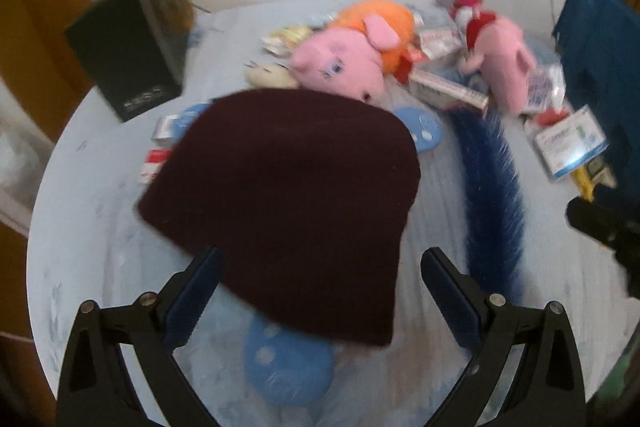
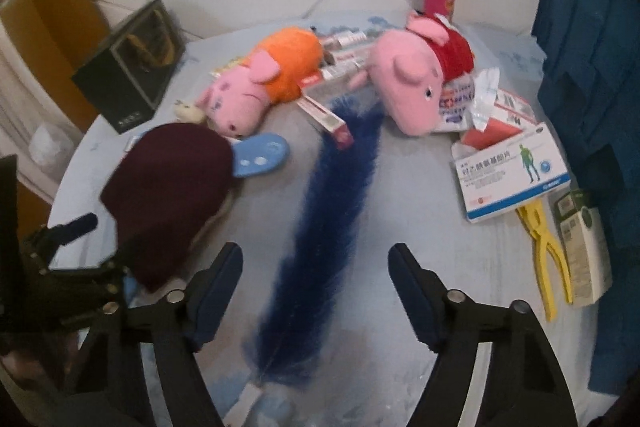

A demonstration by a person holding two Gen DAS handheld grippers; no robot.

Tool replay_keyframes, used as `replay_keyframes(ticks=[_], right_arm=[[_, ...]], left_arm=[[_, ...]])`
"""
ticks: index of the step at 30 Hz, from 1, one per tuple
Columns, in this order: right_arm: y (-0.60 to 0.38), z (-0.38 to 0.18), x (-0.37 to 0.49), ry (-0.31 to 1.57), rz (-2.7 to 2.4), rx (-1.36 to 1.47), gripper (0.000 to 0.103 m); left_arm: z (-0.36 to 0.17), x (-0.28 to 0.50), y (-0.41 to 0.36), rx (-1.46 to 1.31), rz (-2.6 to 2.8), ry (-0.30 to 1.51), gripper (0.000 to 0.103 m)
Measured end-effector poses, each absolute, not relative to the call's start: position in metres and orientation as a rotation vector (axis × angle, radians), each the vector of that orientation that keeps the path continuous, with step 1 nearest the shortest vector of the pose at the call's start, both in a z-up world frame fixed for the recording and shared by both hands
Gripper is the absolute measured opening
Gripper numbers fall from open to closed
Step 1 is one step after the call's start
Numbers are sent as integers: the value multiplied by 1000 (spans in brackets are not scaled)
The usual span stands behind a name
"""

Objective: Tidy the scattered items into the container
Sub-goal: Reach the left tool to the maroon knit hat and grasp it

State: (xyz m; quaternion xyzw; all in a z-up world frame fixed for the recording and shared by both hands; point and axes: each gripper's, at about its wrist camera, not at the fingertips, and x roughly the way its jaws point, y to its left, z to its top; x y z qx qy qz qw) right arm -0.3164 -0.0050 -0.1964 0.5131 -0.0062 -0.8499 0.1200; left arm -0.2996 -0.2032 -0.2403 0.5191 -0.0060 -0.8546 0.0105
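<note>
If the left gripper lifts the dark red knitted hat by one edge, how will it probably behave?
The maroon hat looks like soft knit draped over other items, so it will probably sag and fold. It seems light for its size. The left gripper is open around its near edge; the cloth may drag the blue slipper partly beneath it.

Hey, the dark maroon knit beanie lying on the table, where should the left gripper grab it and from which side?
Grip the dark maroon knit beanie at its near edge, coming in low from the front. The open left gripper already straddles that edge, which sits nearest its fingers. The soft knit lies draped over a blue slipper-like item, so a pinch of bunched fabric there looks easier than gripping the domed crown.
</note>
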Motion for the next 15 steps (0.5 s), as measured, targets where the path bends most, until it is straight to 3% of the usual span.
replay_keyframes(ticks=[1, 2, 3, 5, 6, 8, 13, 15], right_arm=[[-3, -201, -320, -15, -2479, 1508, 76], [-3, -206, -324, -9, -2472, 1517, 76], [-4, -211, -327, -7, -2465, 1522, 76], [-8, -217, -335, -7, -2442, 1524, 76], [-11, -219, -339, -5, -2429, 1521, 76], [-22, -223, -347, 7, -2393, 1513, 74], [-54, -228, -365, 25, -2303, 1488, 61], [-68, -230, -368, 36, -2267, 1480, 61]], left_arm=[[-247, -305, -199, 1635, -2657, -39, 78], [-255, -310, -198, 1657, -2636, -42, 68], [-260, -314, -199, 1652, -2613, -55, 64], [-260, -318, -207, 1613, -2602, -73, 44], [-257, -318, -213, 1605, -2601, -52, 41], [-247, -318, -234, 1595, -2587, 36, 25], [-232, -309, -287, 1508, -2486, 84, 22], [-229, -302, -306, 1479, -2452, 95, 22]])
